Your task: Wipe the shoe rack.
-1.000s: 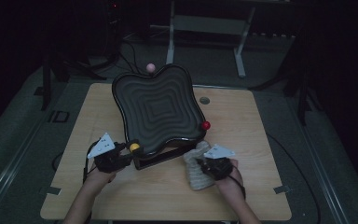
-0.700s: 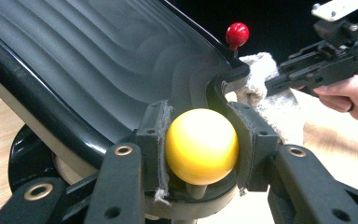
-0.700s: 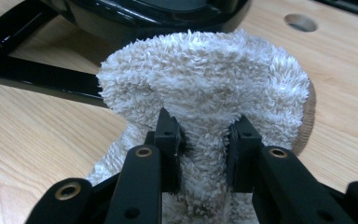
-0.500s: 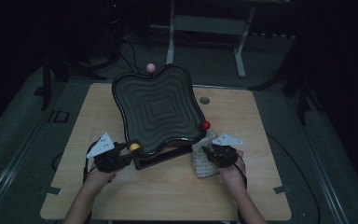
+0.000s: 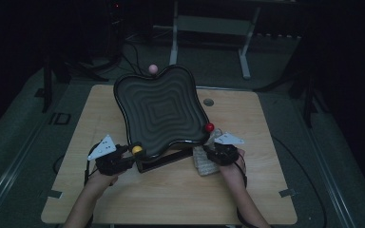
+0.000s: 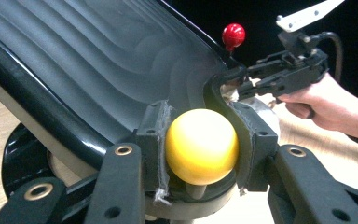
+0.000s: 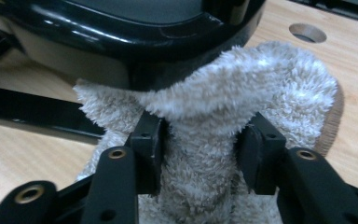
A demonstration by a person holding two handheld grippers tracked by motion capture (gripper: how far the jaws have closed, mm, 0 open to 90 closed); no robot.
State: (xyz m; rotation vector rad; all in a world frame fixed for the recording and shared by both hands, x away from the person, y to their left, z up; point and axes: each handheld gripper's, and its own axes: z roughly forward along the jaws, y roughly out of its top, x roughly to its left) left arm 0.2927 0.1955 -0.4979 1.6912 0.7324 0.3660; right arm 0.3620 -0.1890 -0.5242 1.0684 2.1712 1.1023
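A black wavy tray [image 5: 161,111] stands tilted on a stand at the table's middle. It carries a pink knob [image 5: 153,69] at its far edge, a red knob [image 5: 209,127] at its right and a yellow knob [image 5: 137,149] at its near left corner. My left gripper [image 5: 132,156] is shut on the yellow knob [image 6: 201,145], which sits between its pads. My right gripper [image 5: 209,152] is shut on a beige fluffy cloth [image 5: 203,161]. The cloth [image 7: 261,79] presses against the tray's rim [image 7: 121,28] below the red knob [image 6: 233,34].
The tray's black stand [image 5: 164,161] lies between the two grippers. A round hole [image 5: 208,102] is in the wooden table [image 5: 171,199] right of the tray. Dark floor, metal legs and cables surround the table.
My right gripper has carried the cloth forward and slightly left, from the table up against the tray's near right edge. The left gripper has stayed on the yellow knob.
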